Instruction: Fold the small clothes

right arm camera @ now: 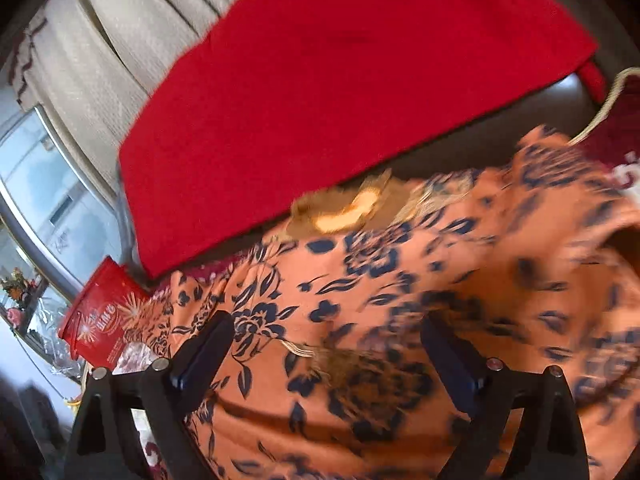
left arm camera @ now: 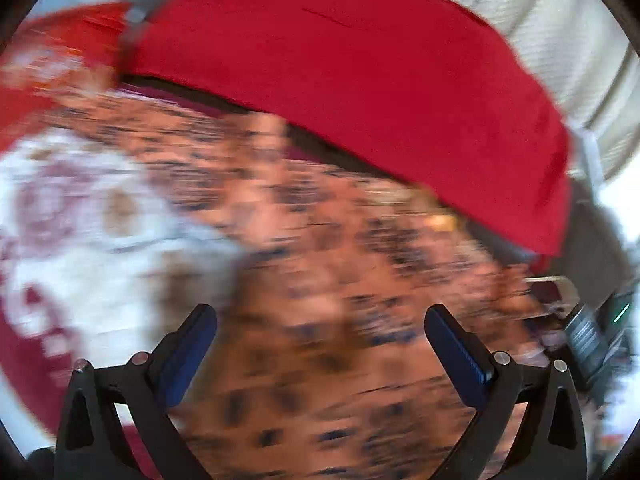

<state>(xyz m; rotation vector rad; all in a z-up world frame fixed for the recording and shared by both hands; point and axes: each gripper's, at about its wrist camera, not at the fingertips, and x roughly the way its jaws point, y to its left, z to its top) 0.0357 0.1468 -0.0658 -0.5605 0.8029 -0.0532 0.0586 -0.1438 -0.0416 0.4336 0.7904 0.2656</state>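
Observation:
An orange garment with a dark blue flower print (left arm camera: 340, 280) lies spread below both grippers; it also fills the lower right wrist view (right arm camera: 380, 300), with a tan collar patch (right arm camera: 344, 208) at its far edge. My left gripper (left arm camera: 320, 344) is open and empty above the garment; this view is blurred by motion. My right gripper (right arm camera: 326, 356) is open and empty above the same garment.
A big red cushion (left arm camera: 340, 72) lies beyond the garment, also in the right wrist view (right arm camera: 340, 92). A white and maroon patterned cloth (left arm camera: 68, 216) lies at the left. A red printed bag (right arm camera: 100, 320) stands at the left. Beige curtains (right arm camera: 132, 36) hang behind.

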